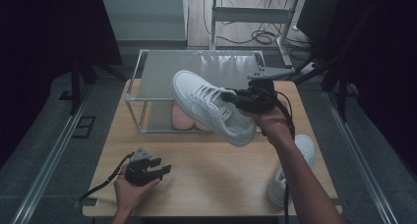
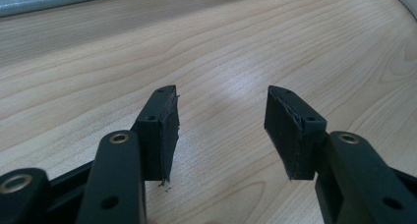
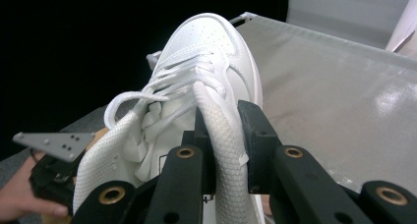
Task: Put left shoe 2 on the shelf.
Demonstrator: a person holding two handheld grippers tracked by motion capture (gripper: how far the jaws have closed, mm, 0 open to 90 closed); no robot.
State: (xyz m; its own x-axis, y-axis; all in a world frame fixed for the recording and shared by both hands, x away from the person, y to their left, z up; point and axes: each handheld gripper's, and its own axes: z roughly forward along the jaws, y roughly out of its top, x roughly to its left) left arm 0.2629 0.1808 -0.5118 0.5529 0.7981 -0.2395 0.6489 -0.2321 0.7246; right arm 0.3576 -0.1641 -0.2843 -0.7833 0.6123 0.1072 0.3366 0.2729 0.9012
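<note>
A: Condition of the right gripper (image 1: pixel 235 97)?

B: Jaws clamped on the collar of the white sneaker (image 1: pixel 211 106). The right gripper view confirms it: the padded rim sits pinched between both black pads. The sneaker is held off the table, tilted, toe toward the far left, in front of the metal rack (image 1: pixel 142 76).

A: What is obscured?

B: The sneaker covers most of a pink item (image 1: pixel 179 118) on the rack's lower shelf; its type cannot be determined. The person's forearm crosses a second white sneaker (image 1: pixel 305 148) at the near right table (image 1: pixel 206 170) edge.

A: Left gripper (image 1: pixel 160 169)?

B: Jaws apart, holding nothing, low over the near left tabletop.
</note>
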